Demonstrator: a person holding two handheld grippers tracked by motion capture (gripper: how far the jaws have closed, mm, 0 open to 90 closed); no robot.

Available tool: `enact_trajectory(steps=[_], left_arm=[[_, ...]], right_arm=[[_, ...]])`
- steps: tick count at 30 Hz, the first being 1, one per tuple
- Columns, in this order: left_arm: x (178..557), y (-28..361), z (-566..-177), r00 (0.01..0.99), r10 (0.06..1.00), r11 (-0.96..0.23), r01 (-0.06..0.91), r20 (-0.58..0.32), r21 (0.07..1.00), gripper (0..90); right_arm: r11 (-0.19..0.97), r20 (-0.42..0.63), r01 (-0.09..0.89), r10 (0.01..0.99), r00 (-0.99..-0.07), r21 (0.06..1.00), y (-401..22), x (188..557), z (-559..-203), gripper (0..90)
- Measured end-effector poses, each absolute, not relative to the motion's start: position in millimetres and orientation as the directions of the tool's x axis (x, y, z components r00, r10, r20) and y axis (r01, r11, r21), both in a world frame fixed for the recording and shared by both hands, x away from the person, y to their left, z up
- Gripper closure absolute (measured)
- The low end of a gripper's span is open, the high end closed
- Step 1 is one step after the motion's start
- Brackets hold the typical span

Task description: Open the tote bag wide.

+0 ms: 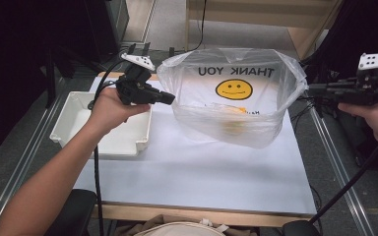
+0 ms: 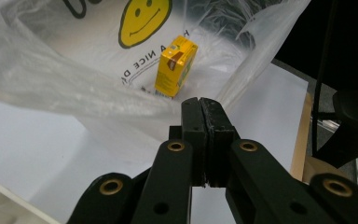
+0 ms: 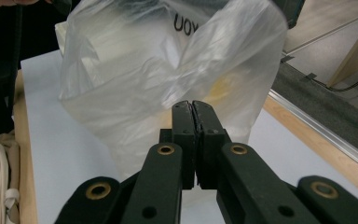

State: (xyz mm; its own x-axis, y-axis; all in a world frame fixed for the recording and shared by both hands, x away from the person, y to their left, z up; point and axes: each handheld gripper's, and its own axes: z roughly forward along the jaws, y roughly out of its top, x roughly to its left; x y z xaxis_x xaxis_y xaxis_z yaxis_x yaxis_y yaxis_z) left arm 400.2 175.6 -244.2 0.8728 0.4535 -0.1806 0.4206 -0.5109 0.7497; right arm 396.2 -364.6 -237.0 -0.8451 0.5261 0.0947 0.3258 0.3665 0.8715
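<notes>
A clear plastic bag [image 1: 236,118] printed with "THANK YOU" and a yellow smiley hangs open above the white table [image 1: 202,172]. A small yellow carton [image 2: 175,65] lies inside it on the bottom, and shows as an orange blur [image 1: 234,129] from above. My left gripper [image 1: 171,98] is shut on the bag's left rim, the film running into its closed jaws [image 2: 199,100]. My right gripper [image 1: 309,90] is shut on the right rim, with the bag's wall bunched just beyond its tips [image 3: 193,103]. The two hold the mouth stretched wide.
A white plastic bin [image 1: 103,137] sits on the table under my left hand. A beige cloth item [image 1: 182,228] lies at the near edge. Metal rails [image 1: 332,157] run along both sides, and wooden furniture [image 1: 305,19] stands behind the bag.
</notes>
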Motion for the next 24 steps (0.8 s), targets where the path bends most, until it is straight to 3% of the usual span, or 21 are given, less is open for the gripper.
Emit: enact_trajectory(steps=[11,24], left_arm=[[419.5,159.9,-217.1,0.893,0.433,-0.533,0.366,-0.126,0.763,89.5],[444.0,133.6,-196.9,0.911,0.403,-0.547,0.320,-0.092,0.773,88.1]], right_arm=[[0.380,0.047,0.296,0.544,-0.838,0.876,-359.6,415.5,-189.4,89.9],[0.444,-0.012,0.222,0.466,-0.885,0.868,-292.4,432.0,-154.9,89.8]])
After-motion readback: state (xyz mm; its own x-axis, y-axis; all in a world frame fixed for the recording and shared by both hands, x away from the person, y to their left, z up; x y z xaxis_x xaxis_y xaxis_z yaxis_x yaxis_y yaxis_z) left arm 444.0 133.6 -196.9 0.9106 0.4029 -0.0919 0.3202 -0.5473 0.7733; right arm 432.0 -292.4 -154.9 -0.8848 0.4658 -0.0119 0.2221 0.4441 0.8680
